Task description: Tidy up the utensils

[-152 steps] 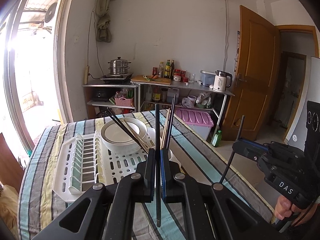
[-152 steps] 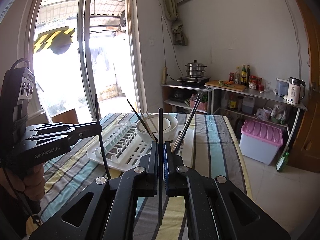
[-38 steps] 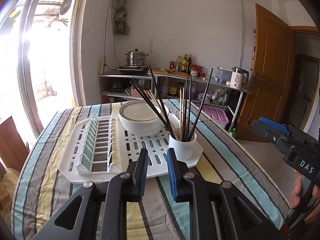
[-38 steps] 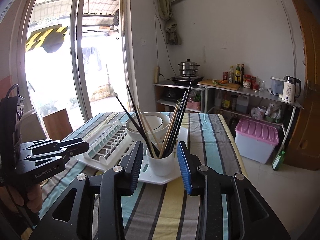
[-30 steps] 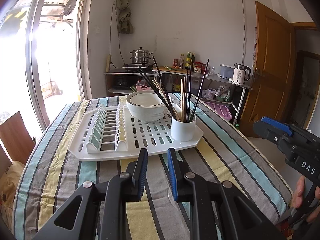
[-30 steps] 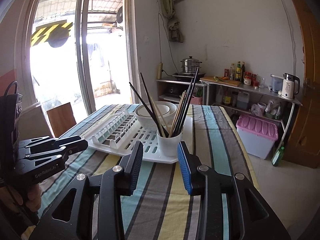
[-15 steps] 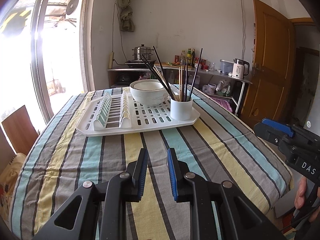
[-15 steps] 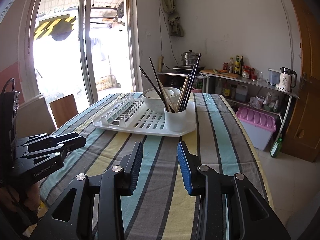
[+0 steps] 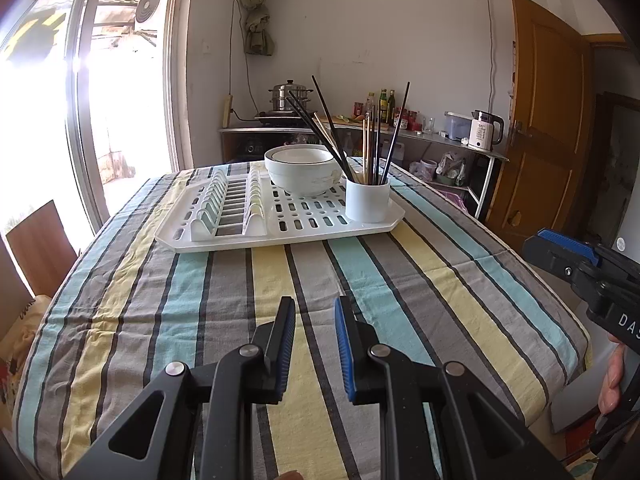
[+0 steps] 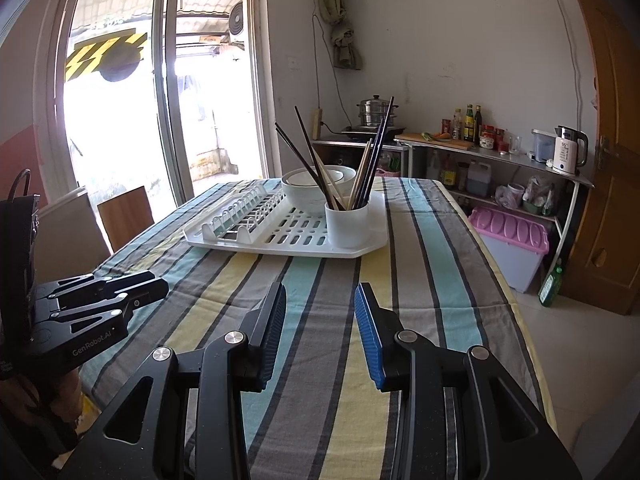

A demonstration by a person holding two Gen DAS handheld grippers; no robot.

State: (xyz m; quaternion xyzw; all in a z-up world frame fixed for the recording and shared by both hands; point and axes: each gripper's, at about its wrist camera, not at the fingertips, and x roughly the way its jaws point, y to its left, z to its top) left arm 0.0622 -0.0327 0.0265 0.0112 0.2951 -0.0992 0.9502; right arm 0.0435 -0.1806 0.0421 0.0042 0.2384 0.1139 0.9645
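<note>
A white cup (image 9: pixel 367 201) holding several black and wooden chopsticks (image 9: pixel 374 142) stands on the right corner of a white drying rack (image 9: pixel 280 222), next to a white bowl (image 9: pixel 304 170). The cup (image 10: pixel 347 224), chopsticks (image 10: pixel 370 168) and rack (image 10: pixel 288 236) also show in the right wrist view. My left gripper (image 9: pixel 315 322) is open and empty, low over the near part of the table, far from the rack. My right gripper (image 10: pixel 320 312) is open and empty, also back over the near table. The left gripper (image 10: pixel 158 290) shows at the left of the right wrist view.
The table has a striped cloth (image 9: pixel 360 280). A wooden chair back (image 9: pixel 38 240) stands at its left side. Behind are a steel shelf with a steamer pot (image 9: pixel 289 96), bottles and a kettle (image 9: pixel 483 130), a pink bin (image 10: pixel 510 236) and a wooden door (image 9: pixel 548 120).
Both grippers let go of the black chopsticks they held five seconds ago; these now stand in the cup. Both grippers have since pulled back from the rack toward the near table edge, open.
</note>
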